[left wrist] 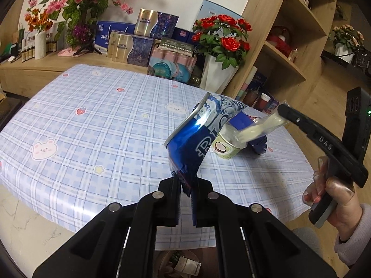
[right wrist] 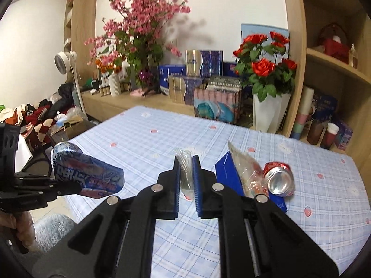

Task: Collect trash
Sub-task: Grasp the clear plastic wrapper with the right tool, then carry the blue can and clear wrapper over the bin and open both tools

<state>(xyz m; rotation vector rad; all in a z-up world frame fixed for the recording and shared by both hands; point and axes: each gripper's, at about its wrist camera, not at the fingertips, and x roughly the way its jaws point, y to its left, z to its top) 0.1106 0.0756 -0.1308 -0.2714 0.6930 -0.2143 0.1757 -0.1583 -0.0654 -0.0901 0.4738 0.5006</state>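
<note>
On the table [left wrist: 97,115], right of centre, a small cluster of litter remains: a white paper cup [left wrist: 228,147] printed with a coconut, standing upright against a flat blue packet [left wrist: 245,121]. From the right wrist view a crushed red can [right wrist: 279,180] lies on its side just right of that packet [right wrist: 226,170], with a crinkled clear bag [right wrist: 245,173] leaning between them. Nothing stands between the grippers and this cluster.

The left gripper [left wrist: 185,185] is clamped tight on the lower edge of a flattened blue can [left wrist: 194,143], shiny metal with white lettering, held up above the table and hiding part of the cup. The right gripper [right wrist: 186,173] is pinched on a clear plastic wrapper [right wrist: 185,173], thin and crumpled, with a pale spoon-shaped piece [left wrist: 259,128] inside it that hangs over the cup; both are raised off the cloth. A hand [left wrist: 334,203] in a pale fleecy sleeve grips the right handle.

The table wears a glossy cloth of pale blue plaid dotted with bears, strawberries and stars. Beyond its far edge runs a low wooden counter [left wrist: 46,66] stacked with gift boxes [left wrist: 129,48], a ribbed white vase [left wrist: 40,45] of orange flowers, pink blossom sprays [right wrist: 143,23] and red roses [left wrist: 222,37] in a white wrap. Wooden shelves [left wrist: 299,30] rise at the far right. Below the near edge, a bin [left wrist: 183,264] with rubbish shows on a marbled floor. A fan [right wrist: 63,61] stands at the far left.
</note>
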